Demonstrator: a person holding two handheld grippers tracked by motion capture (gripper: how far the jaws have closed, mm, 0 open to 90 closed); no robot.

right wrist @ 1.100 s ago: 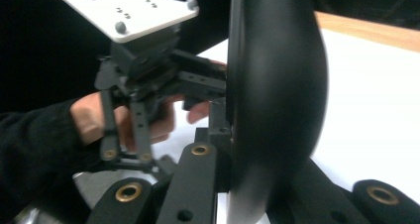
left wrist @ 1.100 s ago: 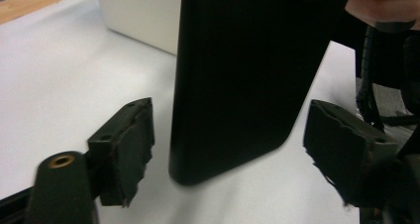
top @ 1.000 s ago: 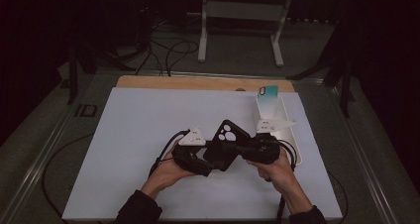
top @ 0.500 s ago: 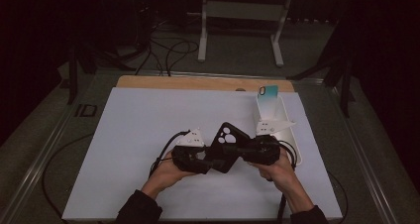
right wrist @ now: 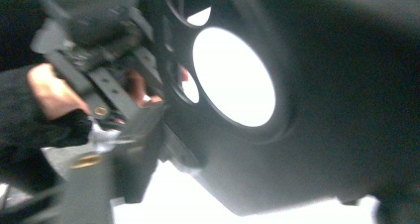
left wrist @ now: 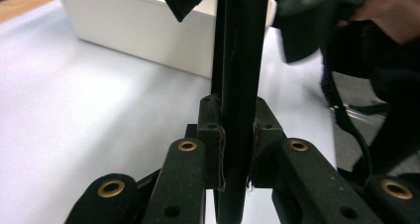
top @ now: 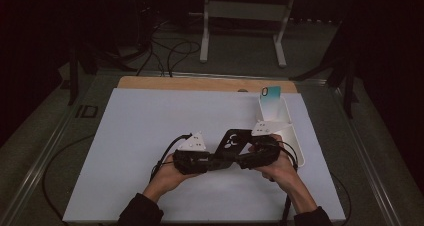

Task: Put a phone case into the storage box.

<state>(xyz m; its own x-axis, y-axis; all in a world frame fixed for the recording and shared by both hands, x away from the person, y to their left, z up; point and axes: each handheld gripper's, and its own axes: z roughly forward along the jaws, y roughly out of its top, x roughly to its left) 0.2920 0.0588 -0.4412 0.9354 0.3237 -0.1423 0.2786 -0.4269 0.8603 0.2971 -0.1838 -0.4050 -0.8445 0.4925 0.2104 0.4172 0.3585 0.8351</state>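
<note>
A black phone case [top: 233,141] with round camera holes is held up between my two grippers over the white mat [top: 150,126]. My left gripper [top: 219,159] has just been closing its jaws, and its pads [left wrist: 212,135] now press on the case's thin edge [left wrist: 237,60]. My right gripper [top: 247,158] has just been opening, and the case's flat face [right wrist: 322,110] sits blurred and close in the right gripper view, where my left gripper [right wrist: 99,85] and its hand show behind it.
A white bin [top: 289,126] stands at the mat's right side, just behind my right hand, with a teal phone case [top: 271,93] upright at its far end. The bin's wall [left wrist: 138,30] is close ahead in the left gripper view. Cables trail from both grippers.
In the high view both hands and the black case stay where they were; no shift shows at this scale.
</note>
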